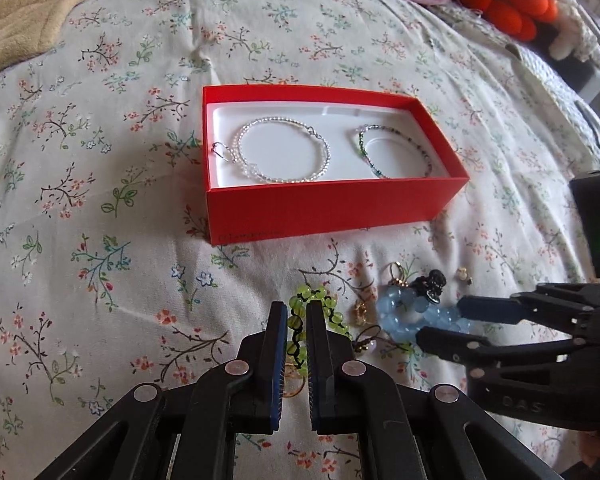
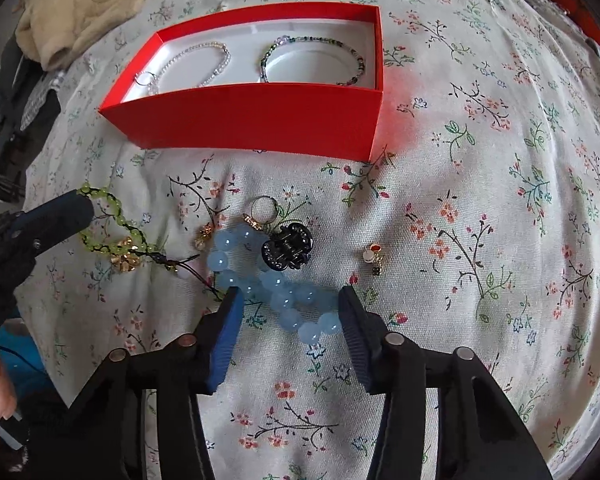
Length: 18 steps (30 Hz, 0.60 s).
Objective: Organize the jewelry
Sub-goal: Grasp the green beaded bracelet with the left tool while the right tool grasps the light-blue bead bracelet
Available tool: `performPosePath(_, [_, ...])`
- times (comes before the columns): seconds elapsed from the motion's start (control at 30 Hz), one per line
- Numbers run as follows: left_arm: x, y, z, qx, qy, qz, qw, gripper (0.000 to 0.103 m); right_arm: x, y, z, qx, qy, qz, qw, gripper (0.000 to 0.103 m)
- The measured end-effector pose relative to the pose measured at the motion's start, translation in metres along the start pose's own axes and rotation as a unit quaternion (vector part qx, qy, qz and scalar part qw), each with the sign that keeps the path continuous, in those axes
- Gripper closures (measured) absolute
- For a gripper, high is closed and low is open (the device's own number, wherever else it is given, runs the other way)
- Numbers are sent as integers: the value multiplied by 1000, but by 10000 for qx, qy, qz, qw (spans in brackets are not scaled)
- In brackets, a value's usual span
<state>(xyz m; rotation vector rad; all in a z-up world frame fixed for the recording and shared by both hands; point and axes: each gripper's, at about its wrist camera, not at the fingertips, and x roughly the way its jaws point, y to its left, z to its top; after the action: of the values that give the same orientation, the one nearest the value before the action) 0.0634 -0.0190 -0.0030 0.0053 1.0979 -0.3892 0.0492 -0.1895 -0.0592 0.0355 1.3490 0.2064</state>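
A red box [image 1: 332, 208] [image 2: 260, 120] with a white insert holds a clear bead bracelet [image 1: 280, 152] [image 2: 196, 64] and a dark multicolour bead bracelet [image 1: 396, 152] [image 2: 316, 60]. Loose jewelry lies in front of it on the floral bedspread. My left gripper [image 1: 297, 316] [image 2: 60, 212] is nearly shut around a green bead bracelet [image 1: 320, 304] [image 2: 112, 220]. My right gripper [image 2: 290, 300] [image 1: 444, 320] is open, its fingers on either side of a light blue bead bracelet [image 2: 268, 276] [image 1: 412, 316] on the cloth.
A black hair clip [image 2: 286, 248] [image 1: 432, 284], a gold ring [image 2: 264, 208], small gold charms [image 2: 204, 236] and a small earring [image 2: 374, 258] lie near the blue bracelet. A beige blanket [image 1: 28, 8] and orange plush [image 1: 508, 0] lie at the far edge.
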Motion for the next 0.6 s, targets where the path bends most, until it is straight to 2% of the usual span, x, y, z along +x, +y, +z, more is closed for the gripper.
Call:
performPosePath(0.03, [0,1,0,-15,2,6,10000,99,1,1,0,-31,-1,-40,10000,64])
performPosePath(0.07, [-1,2,-1,-34,6,8,10000,99,2,2,0,-63,-8,-79,9999,73])
performPosePath(0.23, [-2,6,-3,-94,8,56,9999,99,2,6,-1,-166,-6,-102,9998,89])
performPosePath(0.6, [-11,9,-6,-185,-92,118,9997,99,-27,14,-9,-349,-324,64,9988,91])
